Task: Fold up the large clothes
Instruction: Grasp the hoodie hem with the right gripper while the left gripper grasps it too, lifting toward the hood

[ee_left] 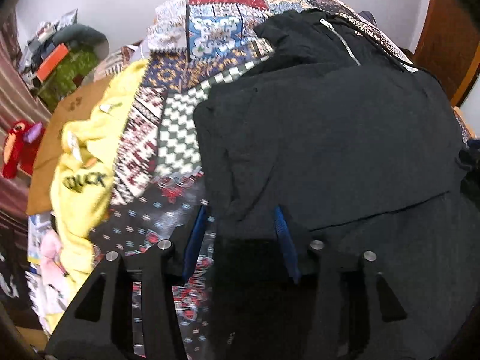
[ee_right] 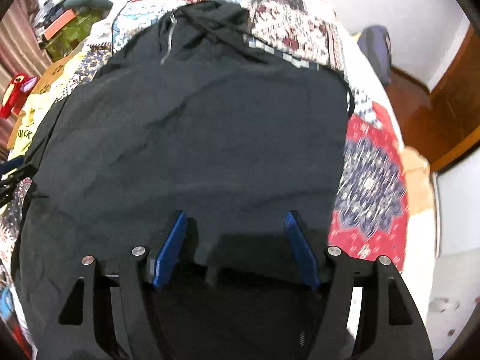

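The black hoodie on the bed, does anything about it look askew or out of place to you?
Mostly tidy: the black hoodie lies folded flat on the patterned bedspread. Only its hood is bunched, with the drawstring straggling.

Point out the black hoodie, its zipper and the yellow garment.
black hoodie (ee_right: 195, 138): right wrist view, on the middle of its folded body.
zipper (ee_left: 345, 42): left wrist view, on the silver teeth near the collar.
yellow garment (ee_left: 87, 156): left wrist view, on the fabric above its black lettering.
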Motion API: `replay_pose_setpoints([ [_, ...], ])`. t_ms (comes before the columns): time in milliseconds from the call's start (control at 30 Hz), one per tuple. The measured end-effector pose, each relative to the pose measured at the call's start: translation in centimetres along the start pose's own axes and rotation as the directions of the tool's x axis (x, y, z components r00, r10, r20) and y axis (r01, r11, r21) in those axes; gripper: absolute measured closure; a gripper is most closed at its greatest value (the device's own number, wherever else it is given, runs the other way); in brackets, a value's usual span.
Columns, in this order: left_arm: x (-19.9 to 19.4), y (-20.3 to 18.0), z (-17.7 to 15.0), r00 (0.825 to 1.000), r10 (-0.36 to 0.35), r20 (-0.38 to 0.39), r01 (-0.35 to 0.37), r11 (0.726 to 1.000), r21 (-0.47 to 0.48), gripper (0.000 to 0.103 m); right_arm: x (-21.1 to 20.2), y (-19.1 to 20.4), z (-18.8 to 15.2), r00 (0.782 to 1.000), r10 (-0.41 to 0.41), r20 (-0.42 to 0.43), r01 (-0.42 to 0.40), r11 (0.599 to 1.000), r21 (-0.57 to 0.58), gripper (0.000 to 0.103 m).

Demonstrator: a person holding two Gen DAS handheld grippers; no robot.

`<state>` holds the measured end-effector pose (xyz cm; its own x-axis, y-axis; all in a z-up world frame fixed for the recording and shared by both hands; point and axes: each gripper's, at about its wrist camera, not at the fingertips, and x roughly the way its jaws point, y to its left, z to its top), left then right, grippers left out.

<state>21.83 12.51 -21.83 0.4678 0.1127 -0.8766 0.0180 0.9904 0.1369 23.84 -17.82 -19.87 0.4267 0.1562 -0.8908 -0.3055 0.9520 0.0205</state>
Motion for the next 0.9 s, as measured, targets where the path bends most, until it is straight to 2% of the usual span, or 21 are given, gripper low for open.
replay_pose_setpoints([
  [133,-1.7,0.6,2.3,0.999,0.001,0.049,-0.001,1.0,0.013,0.055,-1.8,-0.3,2.4,0.997,0.024,0.079,-0.024,1.0,0.009,0.038],
  [333,-3.7,0.7,8.7,0.989,-0.029,0.148,0.03,1.0,-0.002,0.046,-4.1,-0.7,7.5,0.979,0.066,0.191,-0.076,0.996,0.049,0.038],
  [433,-3.7,0.7,12.6,0.983,-0.072,0.168,0.079,0.996,-0.032,0.045,-4.6,-0.7,10.2,0.969,0.066,0.236,-0.082,0.995,0.058,0.037],
  [567,-2.4,0.3,17.2,0.976,-0.131,0.177,0.144,0.987,-0.065,0.042,-4.3,-0.7,13.5,0.957,0.075,0.279,-0.099,0.993,0.071,0.031],
  [633,-1.0,-0.1,19.4,0.974,-0.151,0.167,0.165,0.984,-0.072,0.041,-3.3,-0.6,15.3,0.955,0.091,0.283,-0.119,0.989,0.083,0.03],
  [733,1.8,-0.6,22.0,0.97,-0.204,0.131,0.218,0.97,-0.107,0.041,-0.6,-0.6,17.8,0.966,0.075,0.247,-0.109,0.986,0.126,0.03],
  [900,7.2,-1.4,25.3,0.943,-0.324,0.076,0.332,0.922,-0.196,0.041,4.8,-0.7,21.2,0.979,0.094,0.18,-0.128,0.974,0.187,0.03],
])
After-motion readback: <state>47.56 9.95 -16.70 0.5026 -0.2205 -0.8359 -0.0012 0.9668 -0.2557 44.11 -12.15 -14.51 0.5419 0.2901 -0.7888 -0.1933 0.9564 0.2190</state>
